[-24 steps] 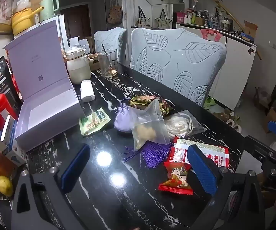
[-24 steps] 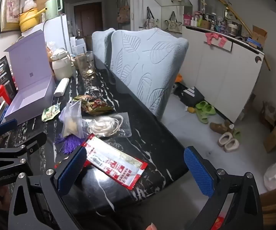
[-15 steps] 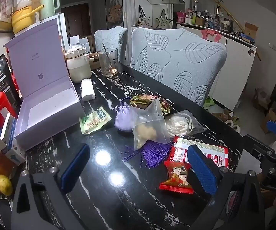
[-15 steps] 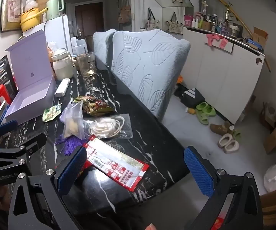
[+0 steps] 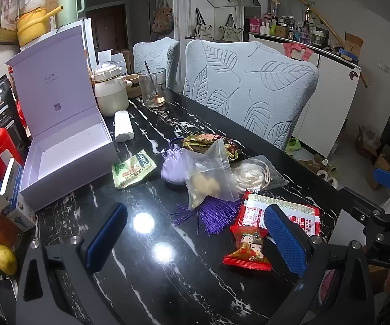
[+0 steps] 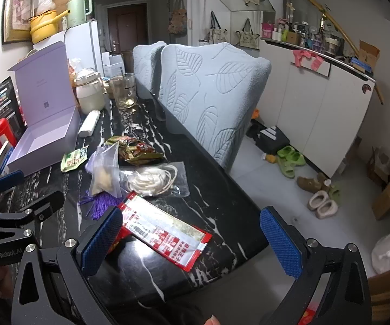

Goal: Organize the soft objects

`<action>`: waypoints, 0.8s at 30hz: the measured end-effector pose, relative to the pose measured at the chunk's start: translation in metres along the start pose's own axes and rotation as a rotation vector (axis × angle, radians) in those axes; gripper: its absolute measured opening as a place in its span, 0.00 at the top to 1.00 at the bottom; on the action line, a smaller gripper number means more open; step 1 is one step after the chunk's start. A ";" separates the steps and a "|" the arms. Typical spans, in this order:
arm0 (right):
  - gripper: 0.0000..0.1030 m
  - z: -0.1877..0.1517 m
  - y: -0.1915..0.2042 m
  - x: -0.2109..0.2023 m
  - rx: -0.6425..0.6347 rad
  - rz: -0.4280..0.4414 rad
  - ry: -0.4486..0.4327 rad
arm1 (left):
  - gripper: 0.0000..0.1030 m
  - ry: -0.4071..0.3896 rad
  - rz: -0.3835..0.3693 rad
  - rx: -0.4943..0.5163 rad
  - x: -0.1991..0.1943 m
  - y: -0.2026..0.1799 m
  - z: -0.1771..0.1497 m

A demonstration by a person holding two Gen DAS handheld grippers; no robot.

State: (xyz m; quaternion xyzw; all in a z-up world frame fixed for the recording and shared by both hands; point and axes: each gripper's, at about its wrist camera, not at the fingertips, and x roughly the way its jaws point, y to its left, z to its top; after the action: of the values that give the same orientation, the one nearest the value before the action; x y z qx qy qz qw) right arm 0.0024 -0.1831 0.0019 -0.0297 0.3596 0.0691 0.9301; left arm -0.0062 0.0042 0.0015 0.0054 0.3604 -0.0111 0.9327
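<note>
— Left wrist view: what materials lie on the tabletop (image 5: 146,279)?

— Glossy black marble with white veins. Near the far long edge: crinkled green sachet (image 5: 133,168), satin lilac pouch (image 5: 173,166), clear zip bag (image 5: 210,175) over a purple tassel (image 5: 213,214), flat red-and-white packet (image 5: 277,212), small red candy wrapper (image 5: 249,249). Rigid lilac box (image 5: 67,146), lid upright, at the left edge.

— Jaw state?

— Left gripper (image 5: 195,239): spread fully, nothing between the textured blue pads. Right gripper (image 6: 192,243): likewise wide and empty, over the near right corner.

— Hard to make out?

— Contents of the zip bag; coiled white cord in a clear sleeve (image 6: 154,180); candy wrapper partly behind a pad.
</note>
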 end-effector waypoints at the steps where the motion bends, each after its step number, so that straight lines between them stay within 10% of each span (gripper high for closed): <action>1: 0.00 0.000 0.000 0.000 0.000 0.000 -0.002 | 0.00 0.000 0.000 0.000 0.000 0.000 0.000; 24: 0.00 0.002 -0.001 0.000 0.003 -0.015 -0.004 | 0.00 -0.006 -0.009 -0.003 -0.006 0.002 0.000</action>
State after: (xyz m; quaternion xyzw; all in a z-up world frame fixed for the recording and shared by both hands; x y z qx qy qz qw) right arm 0.0040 -0.1838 0.0034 -0.0311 0.3576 0.0617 0.9313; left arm -0.0104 0.0061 0.0059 0.0025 0.3578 -0.0148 0.9337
